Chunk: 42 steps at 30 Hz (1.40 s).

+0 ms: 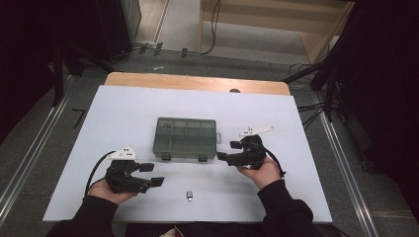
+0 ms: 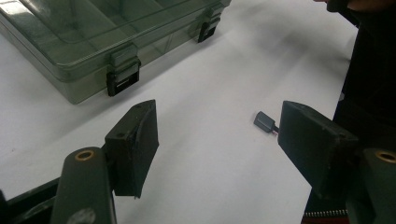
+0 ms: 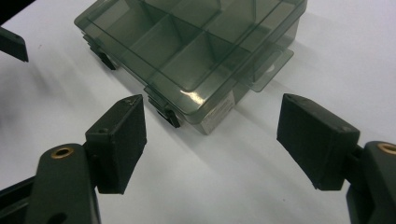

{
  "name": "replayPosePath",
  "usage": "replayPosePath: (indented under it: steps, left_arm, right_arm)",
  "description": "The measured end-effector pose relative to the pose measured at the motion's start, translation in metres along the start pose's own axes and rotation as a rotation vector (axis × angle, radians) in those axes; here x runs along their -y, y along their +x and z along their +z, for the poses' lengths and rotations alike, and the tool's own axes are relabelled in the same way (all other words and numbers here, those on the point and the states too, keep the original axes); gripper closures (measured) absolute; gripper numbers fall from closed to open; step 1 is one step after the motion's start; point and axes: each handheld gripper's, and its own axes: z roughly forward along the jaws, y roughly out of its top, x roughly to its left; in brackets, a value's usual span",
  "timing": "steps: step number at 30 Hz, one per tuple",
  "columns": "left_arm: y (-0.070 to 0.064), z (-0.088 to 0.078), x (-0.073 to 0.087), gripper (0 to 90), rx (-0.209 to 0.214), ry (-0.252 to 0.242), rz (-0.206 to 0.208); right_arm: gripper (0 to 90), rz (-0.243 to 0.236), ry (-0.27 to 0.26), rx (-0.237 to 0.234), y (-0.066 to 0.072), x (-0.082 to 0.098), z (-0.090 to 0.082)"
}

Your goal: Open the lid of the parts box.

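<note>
A closed, smoky-green clear organiser box (image 1: pixel 186 138) with several compartments lies mid-table, its two latches (image 2: pixel 123 74) facing me. A small grey metal piece (image 1: pixel 189 195) lies near the front edge. My left gripper (image 1: pixel 153 174) rests low at the left, open and empty, pointing right; in its view the grey piece (image 2: pixel 264 121) lies just beyond the right jaw. My right gripper (image 1: pixel 228 150) is open and empty beside the box's right front corner (image 3: pixel 205 116), pointing left at it without touching.
The white table top (image 1: pixel 123 113) has bare room all round the box. A wooden strip (image 1: pixel 197 81) runs along its far edge. Metal rails and cables lie on the floor at both sides. My dark sleeves come in at the bottom.
</note>
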Motion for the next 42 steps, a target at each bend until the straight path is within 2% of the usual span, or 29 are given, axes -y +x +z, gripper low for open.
replayPosePath:
  steps: [3, 6, 8, 9, 10, 14, 17, 19, 32, 42]
  left_arm:
    - [0.0, 0.0, 0.0, 29.4, 0.0, 0.001, 0.001]
    - [-0.001, 0.0, 0.0, 29.5, -0.005, 0.002, 0.001]
    - [-0.001, 0.0, 0.0, 29.4, -0.006, 0.003, 0.002]
    - [-0.001, 0.0, 0.0, 29.4, -0.006, 0.003, 0.002]
    - [-0.001, 0.0, 0.0, 29.4, -0.01, 0.007, 0.005]
    - [-0.003, 0.0, 0.0, 29.5, -0.037, 0.012, 0.02]
    - [-0.003, 0.0, 0.0, 29.5, -0.03, 0.007, 0.021]
    - [-0.002, 0.0, 0.0, 29.5, -0.029, 0.007, 0.018]
    - [-0.003, 0.0, 0.0, 29.4, -0.028, 0.01, 0.024]
    - [-0.004, 0.001, 0.0, 29.4, -0.026, 0.01, 0.021]
  right_arm:
    - [24.5, -0.01, 0.007, 0.008, 0.001, -0.002, 0.003]
    - [32.2, -0.015, 0.006, 0.007, 0.001, -0.004, 0.005]
    - [42.2, -0.013, 0.012, -0.001, 0.001, -0.005, 0.006]
    - [42.2, -0.013, 0.012, -0.001, 0.001, -0.005, 0.006]
    - [52.0, -0.019, 0.02, -0.01, 0.001, -0.005, 0.006]
    - [70.4, -0.056, 0.056, -0.017, 0.001, -0.002, 0.009]
    - [82.4, -0.053, 0.06, -0.037, -0.002, 0.001, 0.009]
    - [87.2, -0.048, 0.062, -0.053, -0.003, 0.003, 0.01]
    - [87.6, -0.036, 0.104, -0.045, -0.003, 0.01, 0.019]
    - [87.4, -0.032, 0.111, -0.053, -0.002, 0.013, 0.026]
